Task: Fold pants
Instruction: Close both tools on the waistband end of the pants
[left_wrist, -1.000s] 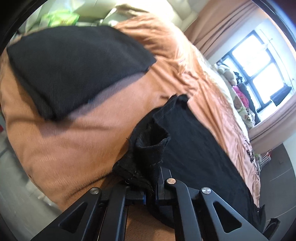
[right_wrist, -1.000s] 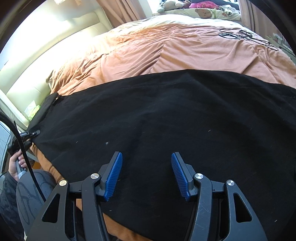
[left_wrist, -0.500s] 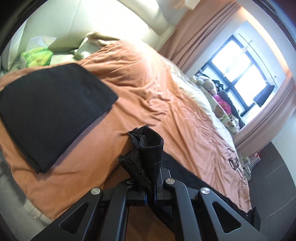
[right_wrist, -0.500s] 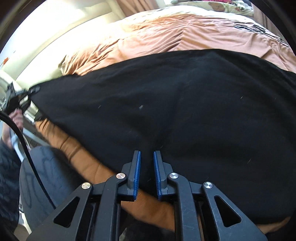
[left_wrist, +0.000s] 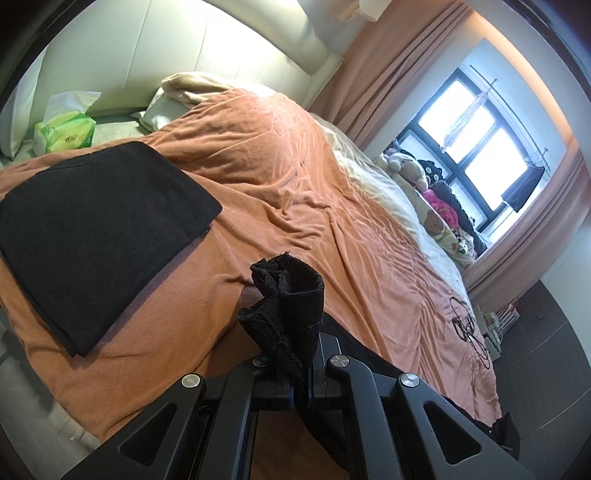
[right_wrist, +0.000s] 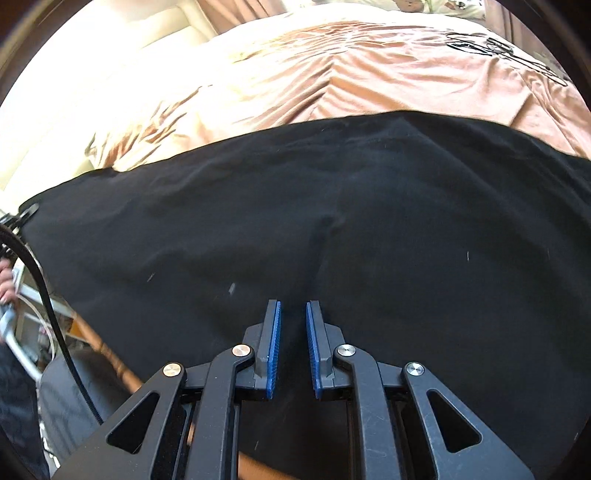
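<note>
Black pants (right_wrist: 332, 229) lie spread across the orange bedspread (left_wrist: 303, 177), and both grippers have a piece of them. Left gripper (left_wrist: 301, 373) has its jaws shut tight on a bunched corner of the fabric, which stands up out of the jaws as a crumpled ribbed cuff, lifted clear of the bedspread; more of the same cloth trails down and away to the right of the jaws toward the bed's edge. Ahead of those jaws and to their left, a folded black garment (left_wrist: 99, 225) lies flat on the bedspread, well apart from the held cuff. Further off beyond it, by the pale headboard (left_wrist: 177, 51), sit a green tissue pack (left_wrist: 64, 134) and a cream pillow (left_wrist: 192, 92). Right gripper (right_wrist: 293, 332) has its blue pads (right_wrist: 274, 343) drawn nearly together, only a narrow slot between them, and dark cloth fills that slot; a crease in the pants runs straight ahead from the jaws, as if pulled by the pinch. Pants stretch wide to either side of these jaws, with the bedspread showing beyond their far edge. Far to the left of the right jaws, a hand (right_wrist: 6, 284) shows at the frame's edge beside a black cable (right_wrist: 48, 306).
</note>
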